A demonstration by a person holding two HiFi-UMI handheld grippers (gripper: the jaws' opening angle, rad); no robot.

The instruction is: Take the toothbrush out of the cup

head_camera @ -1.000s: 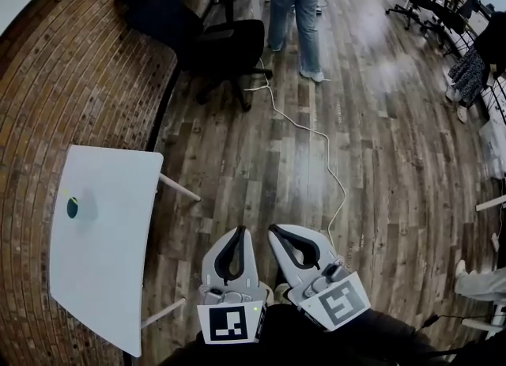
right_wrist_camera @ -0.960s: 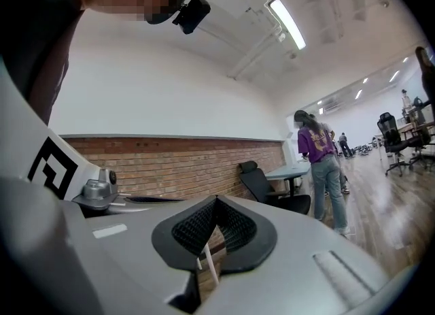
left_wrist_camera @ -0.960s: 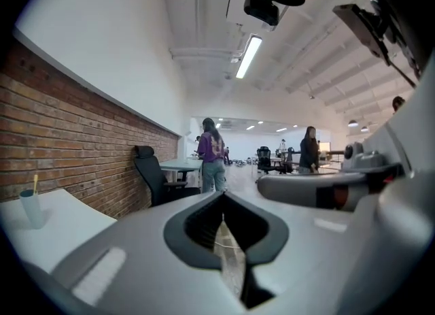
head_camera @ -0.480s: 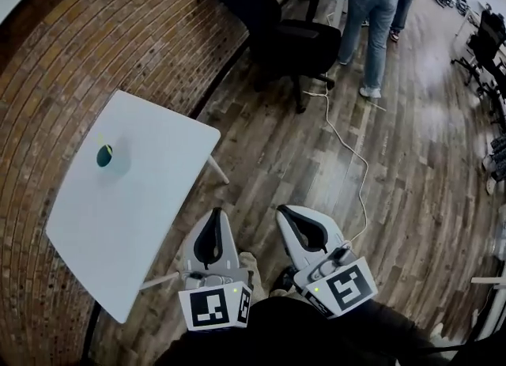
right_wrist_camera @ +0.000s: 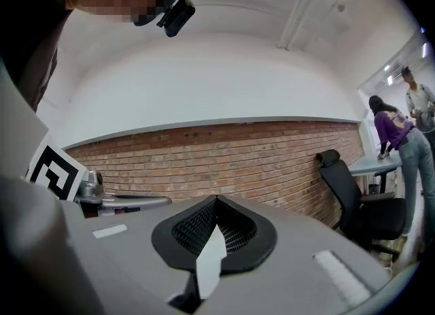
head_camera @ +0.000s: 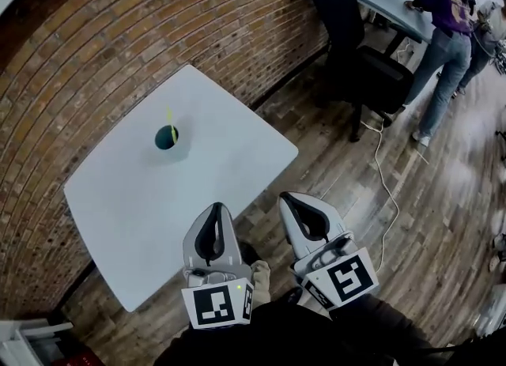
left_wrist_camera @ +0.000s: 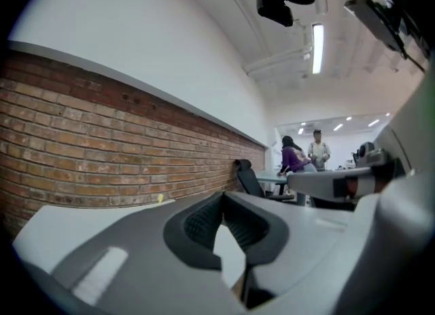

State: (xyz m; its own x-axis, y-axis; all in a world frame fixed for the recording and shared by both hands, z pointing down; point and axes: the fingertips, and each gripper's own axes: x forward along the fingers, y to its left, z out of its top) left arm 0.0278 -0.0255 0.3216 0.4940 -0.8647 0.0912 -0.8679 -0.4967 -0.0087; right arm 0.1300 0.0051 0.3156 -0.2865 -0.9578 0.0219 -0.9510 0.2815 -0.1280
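A dark teal cup (head_camera: 166,137) stands on the white table (head_camera: 221,159), with a yellow toothbrush (head_camera: 168,116) sticking up out of it. My left gripper (head_camera: 215,208) is shut and empty over the table's near edge, well short of the cup. My right gripper (head_camera: 289,197) is shut and empty too, beside the table's right corner above the wooden floor. In the left gripper view the toothbrush (left_wrist_camera: 160,199) shows only as a small yellow tip in front of the brick wall, beyond the closed jaws of the left gripper (left_wrist_camera: 221,196). The right gripper view shows the right gripper (right_wrist_camera: 216,200) closed, facing the brick wall.
A brick wall (head_camera: 118,40) runs behind the table. A black office chair (head_camera: 348,32) and a desk (head_camera: 395,1) stand at the far right, with a person (head_camera: 444,32) beside them. A white cable (head_camera: 385,190) lies on the wooden floor.
The whole view has swung towards the table, which moved from the left edge to the centre. Both grippers came along, still shut, and now point at the table with the cup nearer ahead.
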